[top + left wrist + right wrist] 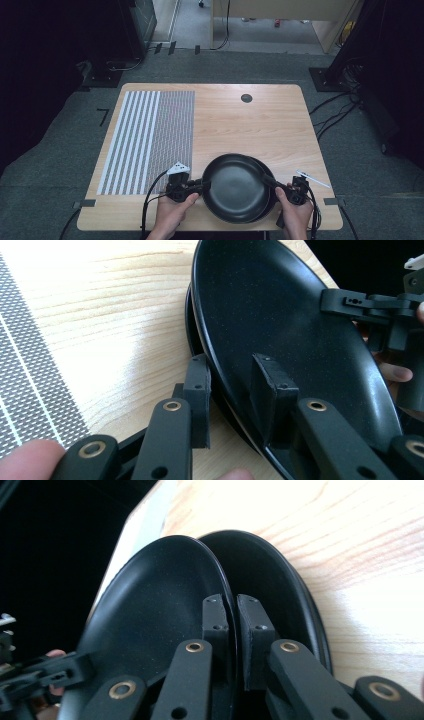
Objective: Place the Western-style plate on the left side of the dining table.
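A light wooden table (250,125) carries a striped and finely checked grey mat (150,135) on its left half and a small dark round grommet (246,98) near its far edge. At the near edge, right of centre, two black plates lie stacked with an offset: the upper plate (235,186) sits towards the left, and the lower plate (267,172) shows as a crescent at the upper right.

The left gripper (200,186), held in the person's left hand (172,212), meets the left rim of the upper plate. In the left gripper view its jaws straddle that rim, one pad inside the dish and one outside, closed onto the plate (280,330), which stands tilted above the lower plate (192,335).

The right gripper (270,181), held in the right hand (295,215), meets the right rim. In the right gripper view its two pads pinch the thin edge of the upper plate (150,610) tightly, with the lower plate (270,575) just behind, resting on the table (360,555).

A small white object (312,178) lies on the table just beyond the right gripper; its kind cannot be told.
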